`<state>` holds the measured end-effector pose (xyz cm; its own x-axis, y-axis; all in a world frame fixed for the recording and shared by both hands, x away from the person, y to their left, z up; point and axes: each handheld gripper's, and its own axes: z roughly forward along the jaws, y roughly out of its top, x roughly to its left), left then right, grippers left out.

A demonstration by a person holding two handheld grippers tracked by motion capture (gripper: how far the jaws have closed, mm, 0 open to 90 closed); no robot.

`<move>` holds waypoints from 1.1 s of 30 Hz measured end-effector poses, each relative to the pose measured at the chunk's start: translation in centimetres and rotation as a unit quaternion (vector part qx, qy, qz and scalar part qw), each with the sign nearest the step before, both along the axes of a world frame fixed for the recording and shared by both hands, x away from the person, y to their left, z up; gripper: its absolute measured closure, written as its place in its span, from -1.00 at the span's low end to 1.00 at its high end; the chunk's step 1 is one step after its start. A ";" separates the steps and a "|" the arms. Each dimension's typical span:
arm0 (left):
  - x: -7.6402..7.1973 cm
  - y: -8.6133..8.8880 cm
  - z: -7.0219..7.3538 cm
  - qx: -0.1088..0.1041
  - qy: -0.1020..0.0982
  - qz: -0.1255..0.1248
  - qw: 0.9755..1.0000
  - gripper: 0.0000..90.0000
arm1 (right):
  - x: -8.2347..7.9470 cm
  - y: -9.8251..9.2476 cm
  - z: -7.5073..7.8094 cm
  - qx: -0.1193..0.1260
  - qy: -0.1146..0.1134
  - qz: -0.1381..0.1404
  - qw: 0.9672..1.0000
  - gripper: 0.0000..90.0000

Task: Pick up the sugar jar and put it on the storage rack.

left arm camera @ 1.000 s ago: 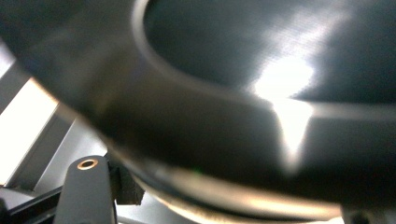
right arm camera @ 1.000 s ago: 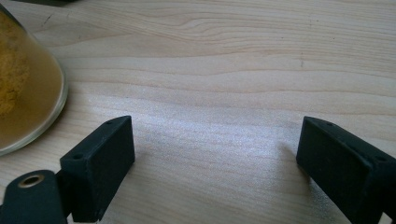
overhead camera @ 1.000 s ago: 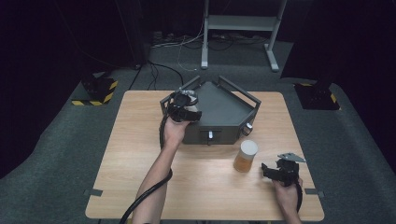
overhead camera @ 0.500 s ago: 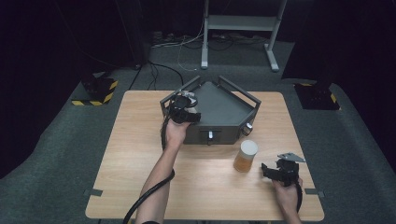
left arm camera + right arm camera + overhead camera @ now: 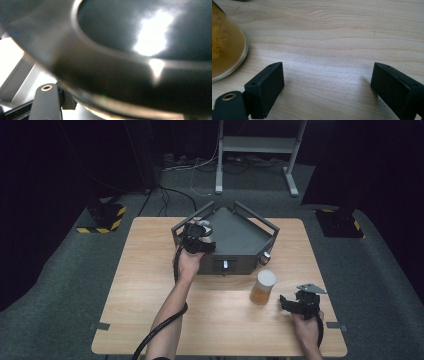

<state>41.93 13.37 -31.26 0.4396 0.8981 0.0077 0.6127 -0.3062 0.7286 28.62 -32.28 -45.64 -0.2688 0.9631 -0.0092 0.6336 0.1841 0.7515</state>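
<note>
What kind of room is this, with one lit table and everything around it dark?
Probably a lab or recording studio, not a home. Black walls surround a single light wooden table on grey carpet, cables run across the floor toward a grey metal stand, and yellow-and-black striped floor bases sit at the table's corners.

I hold a dark, glossy round object [image 5: 140,50] at the near left corner of the grey angular box [image 5: 240,237]; up close it shows a curved rim and a bright glare, too blurred to name. The jar [image 5: 263,287], clear with a white lid and amber-yellow contents, stands upright on the wood just in front of that box's right end.
</note>
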 end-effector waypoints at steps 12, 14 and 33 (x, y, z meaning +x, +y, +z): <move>-0.3 0.0 -0.2 0.002 -0.007 -0.001 1.000 -0.32 | 0.0 0.0 0.0 0.000 0.000 0.000 1.000 -0.75; -0.3 0.0 -0.3 0.002 -0.008 -0.001 1.000 -0.32 | 0.0 0.0 0.0 -0.001 0.000 0.000 1.000 -0.75; -2.7 1.5 -0.2 -0.011 -0.030 -0.003 0.999 -0.70 | 0.0 0.0 0.0 -0.001 0.000 0.000 1.000 -0.75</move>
<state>39.18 14.85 -31.43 0.4435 0.8962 0.0147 0.5660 -0.2927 0.7707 28.61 -32.27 -45.64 -0.2693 0.9630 -0.0104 0.6333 0.1853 0.7514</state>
